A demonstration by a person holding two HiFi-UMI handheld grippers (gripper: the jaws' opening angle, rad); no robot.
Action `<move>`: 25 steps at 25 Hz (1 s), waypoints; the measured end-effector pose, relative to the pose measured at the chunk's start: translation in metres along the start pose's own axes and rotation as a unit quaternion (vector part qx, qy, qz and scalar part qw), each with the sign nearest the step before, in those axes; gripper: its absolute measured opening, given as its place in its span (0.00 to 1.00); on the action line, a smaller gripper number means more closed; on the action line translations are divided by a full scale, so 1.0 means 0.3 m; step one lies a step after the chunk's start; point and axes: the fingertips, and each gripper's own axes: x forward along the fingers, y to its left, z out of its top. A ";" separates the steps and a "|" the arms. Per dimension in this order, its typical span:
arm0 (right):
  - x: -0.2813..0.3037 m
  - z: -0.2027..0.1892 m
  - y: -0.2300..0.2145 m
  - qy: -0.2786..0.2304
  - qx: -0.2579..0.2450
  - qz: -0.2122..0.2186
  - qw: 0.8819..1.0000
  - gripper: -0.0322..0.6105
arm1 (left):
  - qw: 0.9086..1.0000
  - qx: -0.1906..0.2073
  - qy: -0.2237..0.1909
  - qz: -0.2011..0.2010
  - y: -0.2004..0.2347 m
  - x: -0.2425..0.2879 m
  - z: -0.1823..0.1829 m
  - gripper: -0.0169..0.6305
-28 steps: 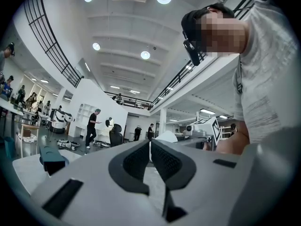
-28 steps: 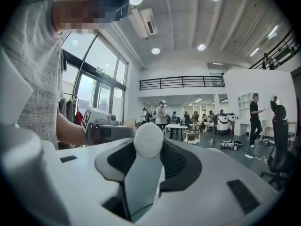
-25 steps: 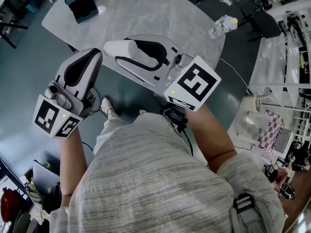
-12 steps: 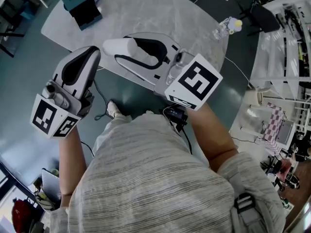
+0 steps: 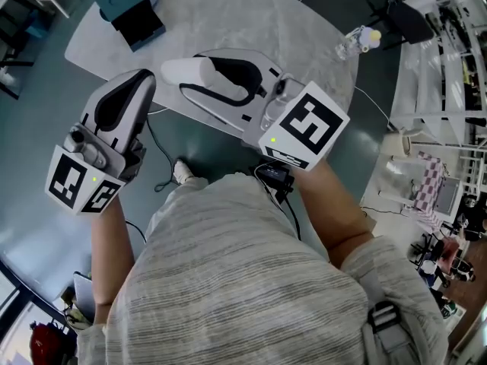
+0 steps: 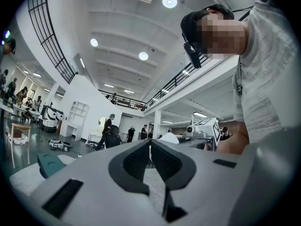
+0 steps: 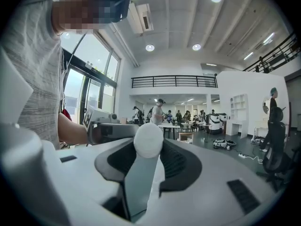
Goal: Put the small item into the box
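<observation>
A white round-ended cylinder (image 5: 186,73) sticks out of my right gripper (image 5: 202,78), whose jaws are shut on it; in the right gripper view its white end (image 7: 148,139) sits between the dark pads. My left gripper (image 5: 141,82) is held beside it at the left, over the floor. Its jaws are shut and nothing is between them, tips meeting in the left gripper view (image 6: 150,142). A teal and black box (image 5: 133,14) stands at the far left end of the grey marble table (image 5: 251,14), well beyond both grippers.
A clear bottle with a yellow cap (image 5: 354,42) lies at the table's right edge. Cables run over the dark floor (image 5: 46,120) under my hands, near a shoe (image 5: 183,172). White racks and clutter (image 5: 441,90) stand at the right. People stand far off in the hall.
Both grippers have drifted a little with the person, whose shoe has stepped forward below. The table and box have shifted in the view. The white cylinder stays in the right jaws.
</observation>
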 end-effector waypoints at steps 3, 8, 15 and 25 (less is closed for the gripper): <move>0.048 0.002 0.006 0.004 -0.002 0.000 1.000 0.32 | 1.000 -0.001 -0.001 -0.001 0.039 -0.031 0.005 0.06; 0.146 0.012 0.028 0.007 -0.008 0.002 1.000 0.32 | 1.000 0.000 -0.003 -0.002 0.112 -0.094 0.015 0.06; 0.276 0.030 0.034 0.015 -0.014 0.003 1.000 0.32 | 1.000 -0.001 -0.010 -0.003 0.228 -0.158 0.039 0.07; 0.440 0.011 -0.068 0.035 -0.008 0.011 0.999 0.32 | 1.000 -0.006 -0.012 0.010 0.429 -0.147 0.029 0.06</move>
